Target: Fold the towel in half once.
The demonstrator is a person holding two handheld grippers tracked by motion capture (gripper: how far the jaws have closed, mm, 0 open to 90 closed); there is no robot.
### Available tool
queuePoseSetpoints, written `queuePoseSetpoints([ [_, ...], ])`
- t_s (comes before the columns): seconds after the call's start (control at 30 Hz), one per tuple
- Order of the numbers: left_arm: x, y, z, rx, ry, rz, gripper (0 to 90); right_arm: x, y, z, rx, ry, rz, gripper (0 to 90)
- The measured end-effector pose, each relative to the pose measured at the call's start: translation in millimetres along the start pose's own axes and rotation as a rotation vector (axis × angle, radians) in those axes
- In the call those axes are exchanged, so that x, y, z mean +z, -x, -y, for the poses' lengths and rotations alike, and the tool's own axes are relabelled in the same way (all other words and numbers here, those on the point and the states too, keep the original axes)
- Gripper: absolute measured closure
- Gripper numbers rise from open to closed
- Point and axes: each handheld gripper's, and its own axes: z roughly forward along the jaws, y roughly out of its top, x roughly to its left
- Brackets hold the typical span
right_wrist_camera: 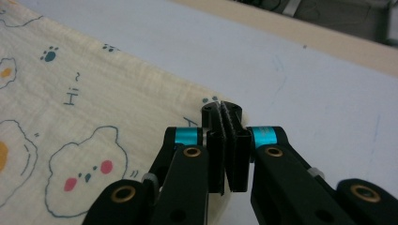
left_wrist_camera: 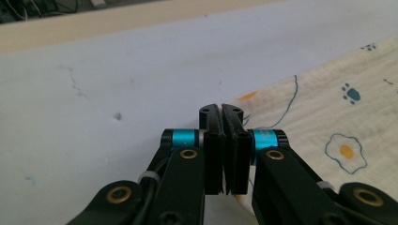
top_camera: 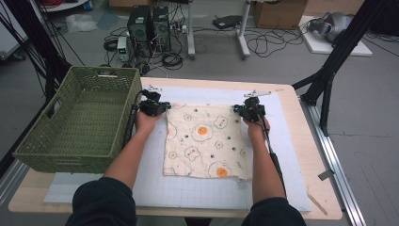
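Note:
A cream cloth [top_camera: 204,141] printed with fried eggs and small faces lies flat on a white grid mat [top_camera: 284,155]. My left gripper [top_camera: 153,107] sits at the cloth's far left corner. In the left gripper view its jaws [left_wrist_camera: 221,110] are pressed together, with the cloth's edge [left_wrist_camera: 328,108] running in between them. My right gripper [top_camera: 249,111] is at the far right corner. In the right gripper view that gripper [right_wrist_camera: 221,108] is likewise shut, pinching the corner of the cloth [right_wrist_camera: 94,108]. Both grippers rest low on the mat.
A green woven basket [top_camera: 61,157] stands at the left of the wooden table [top_camera: 324,197], close beside my left forearm. Bare mat lies beyond the cloth and to its right. Computers and cables are on the floor behind the table.

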Motion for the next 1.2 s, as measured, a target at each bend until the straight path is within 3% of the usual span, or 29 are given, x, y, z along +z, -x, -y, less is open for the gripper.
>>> queuePoseSetpoints([
  [0.07,-3.5,0.4,-10.5,0.01,0.028,-0.005,87.1,-3.1,-0.1,-2.6,0.004,0.027,0.013,89.0],
  [0.1,-6.1,0.5,-13.7,0.02,0.066,-0.009,87.0,-5.5,-0.3,-3.8,0.015,0.046,0.017,89.0],
  [0.23,-12.9,-3.8,-21.9,0.005,0.075,-0.012,87.0,-15.2,0.6,-9.3,0.036,0.146,0.036,90.0],
  [0.27,-14.4,-4.7,-21.5,-0.011,0.077,-0.003,87.0,-17.5,0.9,-9.5,0.048,0.149,0.04,90.0],
  [0.37,-19.0,-4.8,-16.5,-0.021,0.09,0.019,87.0,-22.0,4.6,-8.8,0.042,0.133,0.034,90.0],
  [0.43,-18.3,-2.7,-11.9,-0.003,0.072,0.026,87.0,-23.0,5.7,-8.8,0.053,0.134,0.007,89.9],
  [0.5,-17.0,-1.5,-8.4,-0.01,0.063,0.029,87.0,-19.2,3.4,-8.0,0.049,0.111,-0.003,88.2],
  [0.6,-15.6,-0.4,-6.4,-0.007,0.044,0.033,86.9,-6.6,0.1,-2.0,0.097,0.062,0.01,68.7],
  [0.67,-15.6,-0.7,-5.7,-0.009,0.036,0.033,86.9,3.8,-0.9,4.2,0.133,0.024,0.059,55.5],
  [0.73,-15.8,-1.3,-4.4,-0.015,0.03,0.035,86.8,13.3,-0.4,10.4,0.171,0.003,0.079,52.2],
  [0.83,-15.5,-1.9,-0.7,-0.025,0.021,0.037,86.8,26.5,-1.9,9.1,0.175,-0.038,0.089,48.7],
  [0.9,-15.4,-1.4,2.9,-0.029,0.013,0.038,86.8,35.3,-7.5,1.7,0.131,-0.066,0.089,53.2],
  [0.97,-16.2,-1.4,4.4,-0.027,0.0,0.037,86.8,43.9,-14.5,-4.1,0.06,-0.105,0.083,65.2],
  [1.0,-16.9,-1.7,4.2,-0.023,0.001,0.034,86.8,44.7,-17.4,-7.5,0.046,-0.121,0.06,85.5],
  [1.03,-19.0,-2.9,2.7,-0.026,0.015,0.028,86.9,45.9,-20.0,-9.8,0.014,-0.128,0.05,86.7],
  [1.07,-21.4,-3.9,0.9,-0.03,0.033,0.02,86.9,46.5,-25.2,-14.9,-0.057,-0.16,0.079,87.4],
  [1.1,-24.4,-5.1,-1.5,-0.027,0.052,0.008,87.1,44.4,-28.0,-18.8,-0.076,-0.146,0.086,87.6],
  [1.2,-34.5,-7.0,-8.3,-0.018,0.087,-0.062,87.4,29.0,-28.8,-30.4,-0.053,0.019,0.076,87.5],
])
